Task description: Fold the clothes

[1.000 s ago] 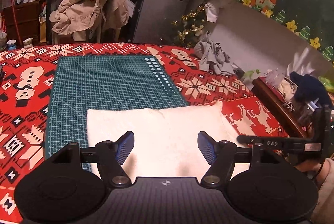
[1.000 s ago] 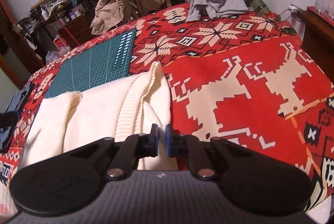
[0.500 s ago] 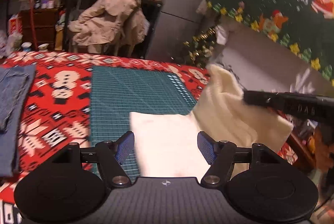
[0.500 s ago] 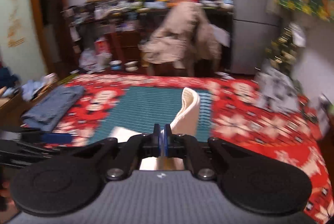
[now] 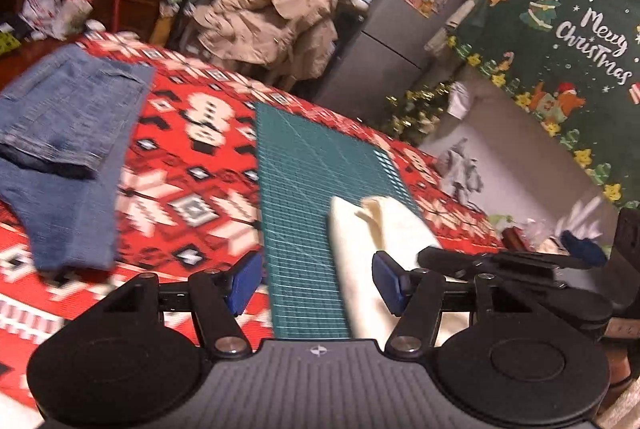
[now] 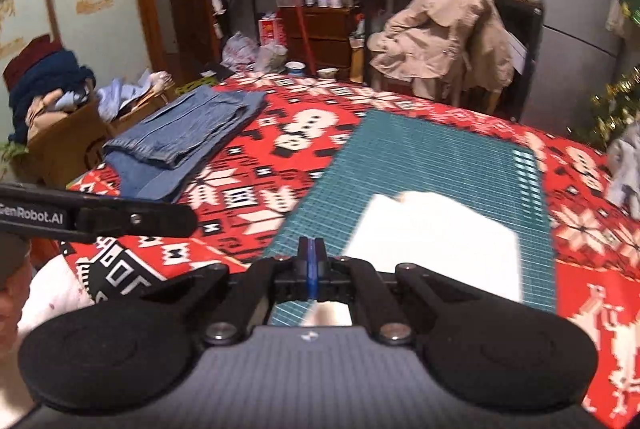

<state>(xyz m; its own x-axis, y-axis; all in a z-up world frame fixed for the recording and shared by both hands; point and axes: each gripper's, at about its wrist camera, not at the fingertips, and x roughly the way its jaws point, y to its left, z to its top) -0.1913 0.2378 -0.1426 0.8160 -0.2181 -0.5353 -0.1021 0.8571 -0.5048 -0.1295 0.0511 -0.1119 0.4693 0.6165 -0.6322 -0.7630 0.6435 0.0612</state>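
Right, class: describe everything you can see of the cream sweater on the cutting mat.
The cream sweater is a pale, soft knit, folded into a compact, roughly rectangular bundle. It lies flat on the green cutting mat, toward the mat's near right part, on the red patterned tablecloth. In the left wrist view a doubled-over edge shows at its far end. The right gripper is shut at its near edge; whether it pinches fabric is unclear. The left gripper is open, its right finger over the sweater.

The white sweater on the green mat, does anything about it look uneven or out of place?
Yes. At the far end of the white sweater, a loose flap sticks up instead of lying flat on the green mat, so the fold looks unfinished.
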